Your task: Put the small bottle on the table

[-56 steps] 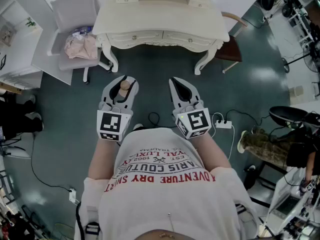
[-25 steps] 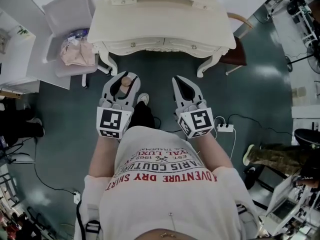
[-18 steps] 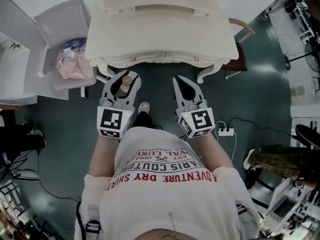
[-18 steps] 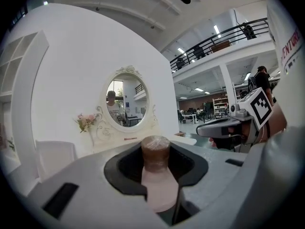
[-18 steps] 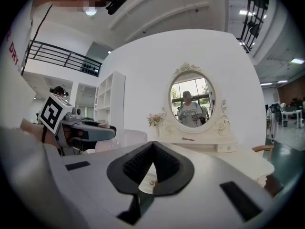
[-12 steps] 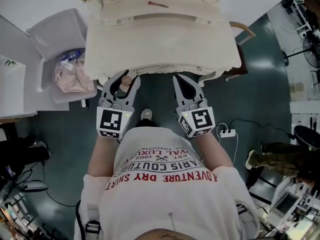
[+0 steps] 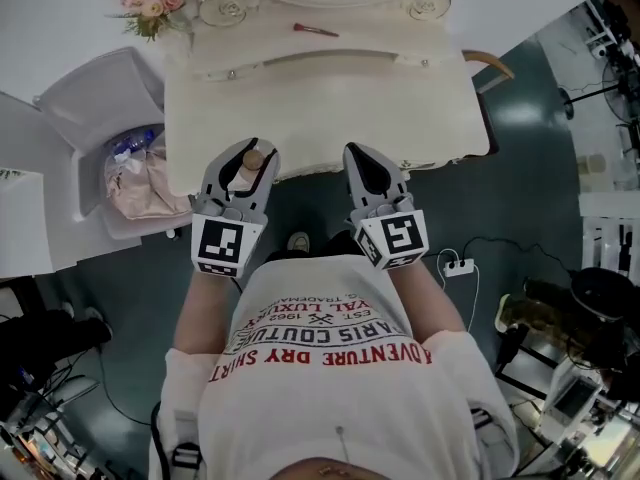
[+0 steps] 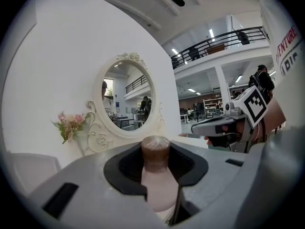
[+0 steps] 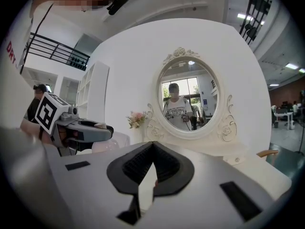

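Observation:
The small bottle (image 7: 253, 158), pale pink with a brown cap, stands upright between the jaws of my left gripper (image 7: 250, 149), which is shut on its body. In the left gripper view the bottle (image 8: 156, 175) fills the gap between the jaws. The left gripper's tips reach just over the front edge of the cream dressing table (image 7: 330, 98). My right gripper (image 7: 358, 154) is beside it at the same edge, shut with nothing in it. In the right gripper view the right gripper (image 9: 152, 146) has its jaw tips meeting.
An oval mirror (image 9: 186, 97) stands at the back of the table, with a flower bunch (image 7: 150, 3) at its left and a small red stick (image 7: 315, 30) on the top. A white bin with a plastic bag (image 7: 135, 163) stands left of the table. A wooden chair (image 7: 485, 63) is on the right, and a power strip (image 7: 460, 266) lies on the floor.
The table has come closer, and both grippers now reach its front edge instead of hanging over the floor. The bottle stays in the left gripper.

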Available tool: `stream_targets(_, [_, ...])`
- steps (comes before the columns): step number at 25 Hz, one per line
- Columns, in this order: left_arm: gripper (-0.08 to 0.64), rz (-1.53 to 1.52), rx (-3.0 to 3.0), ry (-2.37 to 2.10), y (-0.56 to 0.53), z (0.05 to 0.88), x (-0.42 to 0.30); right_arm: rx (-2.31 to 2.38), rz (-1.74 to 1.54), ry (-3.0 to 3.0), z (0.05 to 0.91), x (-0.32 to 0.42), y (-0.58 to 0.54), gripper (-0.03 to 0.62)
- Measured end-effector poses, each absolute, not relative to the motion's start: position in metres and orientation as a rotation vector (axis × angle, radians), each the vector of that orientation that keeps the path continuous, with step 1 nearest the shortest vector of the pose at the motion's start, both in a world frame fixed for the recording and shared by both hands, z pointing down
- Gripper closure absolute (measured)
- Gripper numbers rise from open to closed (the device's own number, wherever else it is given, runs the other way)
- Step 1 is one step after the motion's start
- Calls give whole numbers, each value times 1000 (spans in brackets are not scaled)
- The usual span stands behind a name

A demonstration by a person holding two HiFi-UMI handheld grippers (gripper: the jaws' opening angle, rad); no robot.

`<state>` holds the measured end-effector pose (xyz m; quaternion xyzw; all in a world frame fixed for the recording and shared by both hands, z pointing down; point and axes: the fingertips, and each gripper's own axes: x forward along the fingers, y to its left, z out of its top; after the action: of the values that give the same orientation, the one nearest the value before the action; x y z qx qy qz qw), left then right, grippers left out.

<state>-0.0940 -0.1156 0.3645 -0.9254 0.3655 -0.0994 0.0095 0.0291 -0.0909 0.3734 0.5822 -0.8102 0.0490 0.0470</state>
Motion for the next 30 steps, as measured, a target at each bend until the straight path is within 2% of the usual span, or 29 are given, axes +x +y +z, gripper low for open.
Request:
stream_targets(19, [430,-434,-2906,1336,-267,410,-28,1559,221,-2542,401,92,-264,594])
stream_targets(30, [430,-504,-2906,1416,-322,469,-3,1393,248,-2588,448,103,-324,594])
